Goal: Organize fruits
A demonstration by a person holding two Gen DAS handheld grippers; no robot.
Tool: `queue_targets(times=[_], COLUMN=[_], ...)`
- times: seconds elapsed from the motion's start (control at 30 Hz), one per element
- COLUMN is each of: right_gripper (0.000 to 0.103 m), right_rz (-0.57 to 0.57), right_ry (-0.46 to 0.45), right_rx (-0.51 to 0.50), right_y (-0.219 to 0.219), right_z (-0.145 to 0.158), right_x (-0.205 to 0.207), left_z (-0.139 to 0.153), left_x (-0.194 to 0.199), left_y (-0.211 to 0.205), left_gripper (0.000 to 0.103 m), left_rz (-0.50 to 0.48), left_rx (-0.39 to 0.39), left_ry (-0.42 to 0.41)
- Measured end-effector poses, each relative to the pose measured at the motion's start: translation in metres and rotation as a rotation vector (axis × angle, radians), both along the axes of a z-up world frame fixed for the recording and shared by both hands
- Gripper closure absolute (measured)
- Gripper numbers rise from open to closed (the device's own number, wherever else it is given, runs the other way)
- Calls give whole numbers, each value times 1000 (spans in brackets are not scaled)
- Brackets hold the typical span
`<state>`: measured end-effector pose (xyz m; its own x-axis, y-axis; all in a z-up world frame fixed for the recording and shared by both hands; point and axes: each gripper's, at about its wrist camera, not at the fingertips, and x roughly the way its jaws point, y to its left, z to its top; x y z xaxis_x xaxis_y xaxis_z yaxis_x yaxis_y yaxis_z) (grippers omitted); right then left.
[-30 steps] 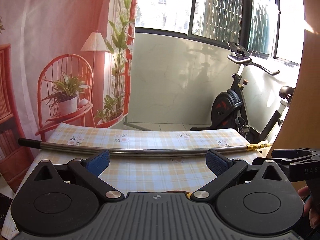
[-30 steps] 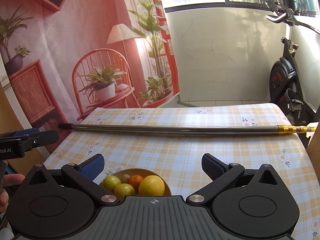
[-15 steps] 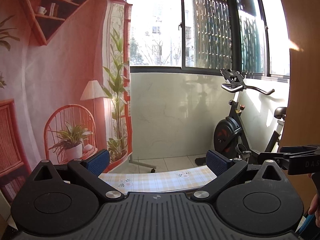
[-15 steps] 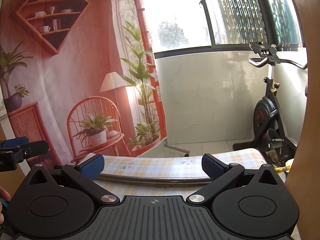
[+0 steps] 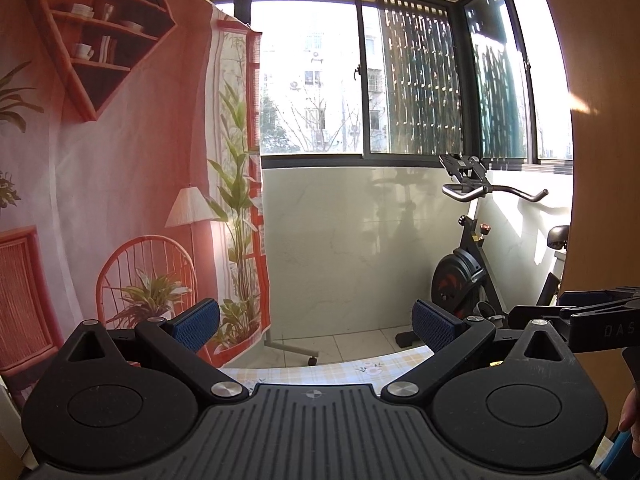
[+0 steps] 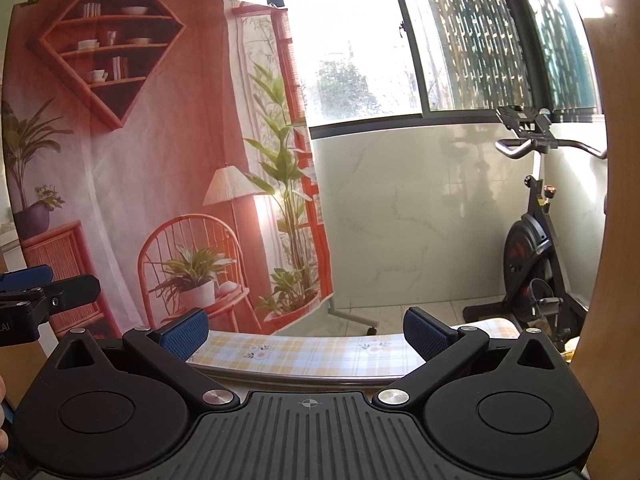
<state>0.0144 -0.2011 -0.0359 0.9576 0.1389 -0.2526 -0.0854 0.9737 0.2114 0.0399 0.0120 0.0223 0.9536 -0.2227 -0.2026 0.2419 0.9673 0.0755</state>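
Left wrist view: left gripper [image 5: 316,320] fingers spread wide, nothing between; aimed level at window [image 5: 360,80] and exercise bike [image 5: 472,272]. Only thin strip of checked tablecloth [image 5: 340,370] shows. Fruits out of sight.

Right wrist view: right gripper [image 6: 306,330] likewise spread, empty. More tablecloth, plus metal rod [image 6: 304,380] lying crosswise, left-right. Fruits unseen here too.

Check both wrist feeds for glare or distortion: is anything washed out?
Left wrist: the window is blown out, the wood panel carries a sun flare, and fisheye bends the frames. Right wrist: the window is overexposed too, while the backdrop and tablecloth stay readable.
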Motion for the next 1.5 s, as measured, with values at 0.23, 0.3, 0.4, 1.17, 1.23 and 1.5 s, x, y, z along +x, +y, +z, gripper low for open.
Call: queue_targets(times=[0.23,0.3,0.4,1.17,1.23,1.5], right_gripper=[0,0,0,0,0,0], right_rz=[-12,-16,-20,-28,-29,-31], right_ry=[-2,-1,3,6,7,9], right_rx=[2,2,3,4,6,6], right_y=[-2,-1,-1,-2,-2,-2], right_z=[1,1,1,0,0,-1], right_x=[-4,-5,-4,-5,-5,-5], left_z=[-1,-1,-1,-3,-3,-3], left_x=[3,4,4,4,4,5], left_y=[3,4,6,7,8,9], left_gripper=[0,0,0,0,0,0], left_rz=[0,-2,-3,-20,-22,-26], left_rx=[-6,-10,-14,-33,-34,-38], left_ry=[9,12,15,32,34,34])
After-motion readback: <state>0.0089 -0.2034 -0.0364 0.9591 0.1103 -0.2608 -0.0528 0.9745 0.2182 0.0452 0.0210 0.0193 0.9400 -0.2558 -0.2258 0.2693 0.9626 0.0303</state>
